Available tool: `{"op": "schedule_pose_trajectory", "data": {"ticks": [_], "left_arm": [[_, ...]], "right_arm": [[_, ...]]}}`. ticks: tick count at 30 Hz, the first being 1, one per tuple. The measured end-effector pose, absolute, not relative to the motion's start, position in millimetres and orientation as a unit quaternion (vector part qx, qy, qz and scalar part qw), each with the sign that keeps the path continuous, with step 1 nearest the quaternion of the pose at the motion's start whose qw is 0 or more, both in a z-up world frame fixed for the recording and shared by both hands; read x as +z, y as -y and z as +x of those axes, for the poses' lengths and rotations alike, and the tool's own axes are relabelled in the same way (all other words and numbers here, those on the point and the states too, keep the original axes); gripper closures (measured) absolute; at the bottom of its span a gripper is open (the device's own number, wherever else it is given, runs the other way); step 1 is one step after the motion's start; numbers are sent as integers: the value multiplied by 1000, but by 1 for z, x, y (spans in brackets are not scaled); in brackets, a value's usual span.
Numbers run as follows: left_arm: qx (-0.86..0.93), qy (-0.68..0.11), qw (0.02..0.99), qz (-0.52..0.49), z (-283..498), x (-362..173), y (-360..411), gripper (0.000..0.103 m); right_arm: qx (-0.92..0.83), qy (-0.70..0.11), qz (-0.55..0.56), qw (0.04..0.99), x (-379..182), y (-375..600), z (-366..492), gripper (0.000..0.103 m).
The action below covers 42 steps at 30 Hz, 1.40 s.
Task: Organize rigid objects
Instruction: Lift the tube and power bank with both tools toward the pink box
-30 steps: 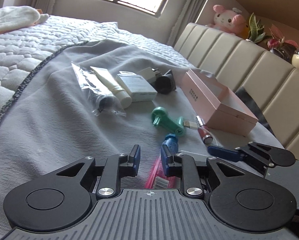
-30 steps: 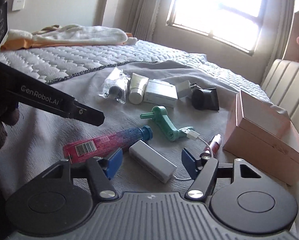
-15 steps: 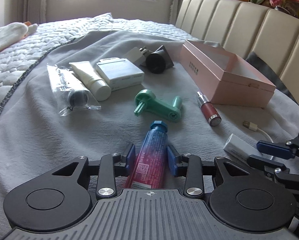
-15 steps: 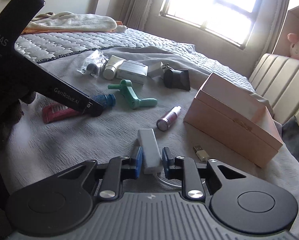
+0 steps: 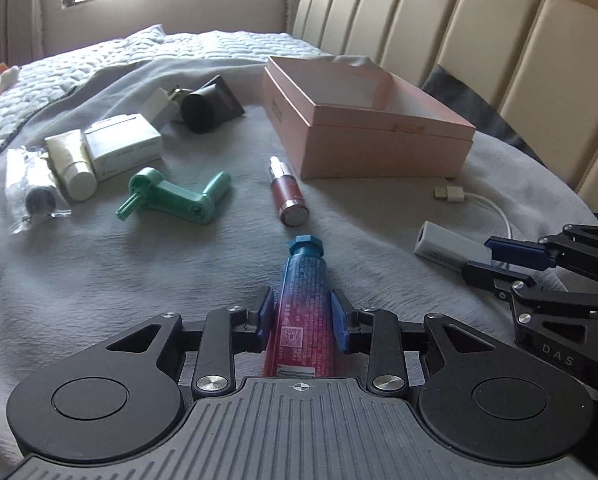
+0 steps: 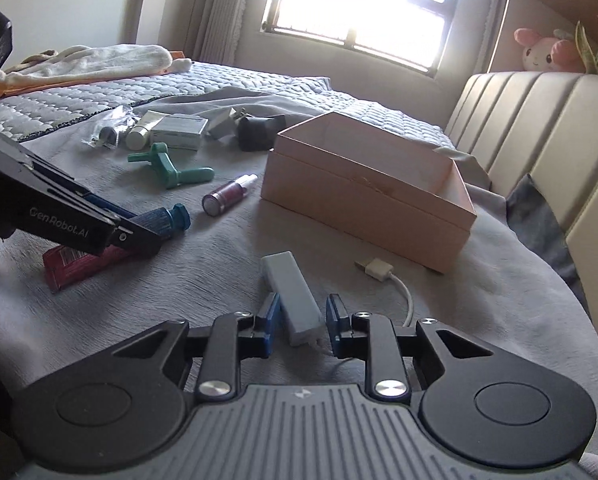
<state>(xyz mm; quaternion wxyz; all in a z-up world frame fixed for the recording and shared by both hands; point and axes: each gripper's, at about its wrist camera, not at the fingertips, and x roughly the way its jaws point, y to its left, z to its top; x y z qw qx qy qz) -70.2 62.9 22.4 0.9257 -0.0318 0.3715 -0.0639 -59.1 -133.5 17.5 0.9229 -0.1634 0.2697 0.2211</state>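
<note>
- Pink box (image 5: 379,152): the landmark, lid off and its inside seen bare, standing on the grey bed cover (image 5: 99,280).
- Tube (image 5: 305,272): a blue-to-red tube lying on the cover in front of the box's near wall, off that wall's left end. Its long axis runs along the gripper's own line, with the blue cap pointed toward the box.
- Left gripper (image 5: 302,309): set astride the tube's lower half. The jaws are closing, and the blue pads appear to be pressed against the tube's two sides.
- White adapter (image 6: 287,280): lying in front of the box's near wall, with its cable plug (image 6: 373,268) closer to that wall. Its long axis is angled slightly left of the gripper's line.
- Right gripper (image 6: 299,314): placed around the adapter's near end. The jaws are opening, and a thin gap is seen on each side, so no pinch is shown.
- Governing relation: the box lies ahead of both grippers, and to the right of the left one. The right hand is judged the nearer. A lift over the near wall is judged to be required.
</note>
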Motion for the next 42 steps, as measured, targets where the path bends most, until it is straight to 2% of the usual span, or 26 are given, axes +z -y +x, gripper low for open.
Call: {"op": "schedule_pose_trajectory", "data": {"ticks": [12,15,17,27,33,37,42], "left_arm": [[-47,-359,932,-20,-74,17,-57,68],[-50,-350,935,-14,-77,15,-57,68],[-52,-345,937,-12,-79,14,-57,68],[-63,-342,937,-33,-84,17,-66,68],[-67,-339,937,-53,-94,16,-79,68],[-70,-339,937,-57,-93,15,-80,68],[-73,-340,936,-58,-93,14,-81,68]], "right_arm": [[204,-284,-106,931,8,144,-59,64],[201,-285,-96,932,11,144,-67,53],[212,-279,-88,932,15,144,-78,39],[226,-298,-58,926,10,147,-86,38],[219,-250,-119,936,22,146,-93,38],[224,-246,-140,933,29,133,-78,46],[250,-295,-154,909,21,120,-46,46]]}}
